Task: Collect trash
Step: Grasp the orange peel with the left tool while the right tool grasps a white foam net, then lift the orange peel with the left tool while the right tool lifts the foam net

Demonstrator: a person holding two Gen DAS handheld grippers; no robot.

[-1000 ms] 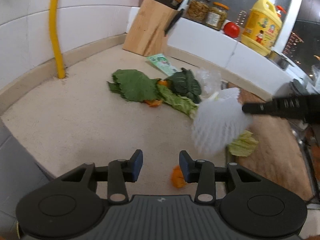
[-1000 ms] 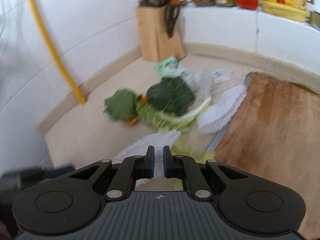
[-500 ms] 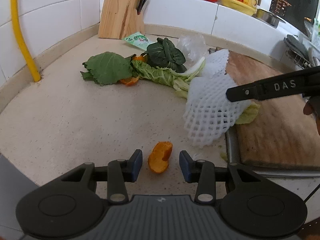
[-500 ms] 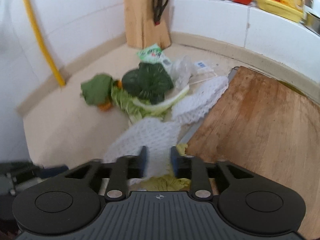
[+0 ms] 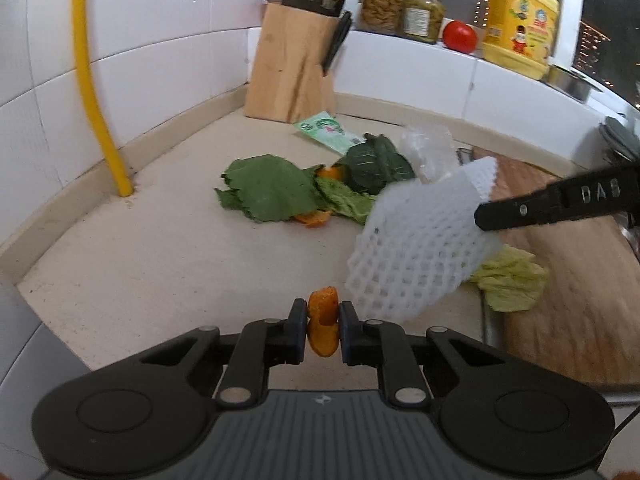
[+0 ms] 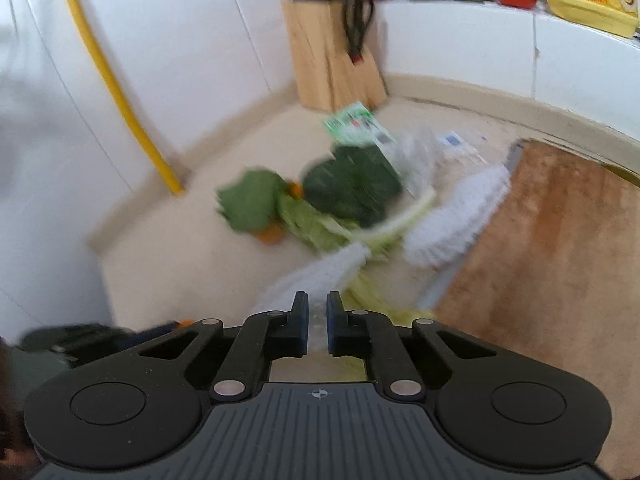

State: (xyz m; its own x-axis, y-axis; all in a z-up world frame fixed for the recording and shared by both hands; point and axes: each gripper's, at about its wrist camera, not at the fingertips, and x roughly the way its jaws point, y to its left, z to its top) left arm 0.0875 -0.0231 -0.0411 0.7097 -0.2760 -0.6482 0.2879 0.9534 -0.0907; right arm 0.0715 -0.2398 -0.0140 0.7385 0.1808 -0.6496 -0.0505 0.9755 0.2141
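A pale speckled counter [image 5: 132, 264], a wooden knife block [image 5: 290, 68] standing at its back corner, a green packet [image 5: 326, 130] just before the block, leafy greens [image 5: 272, 188] nearer, a cutting board [image 5: 560, 320] well right.

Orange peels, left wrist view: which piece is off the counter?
The orange peel pinched between the closing jaws of the left gripper. The other peels lie by the green leaves on the counter.
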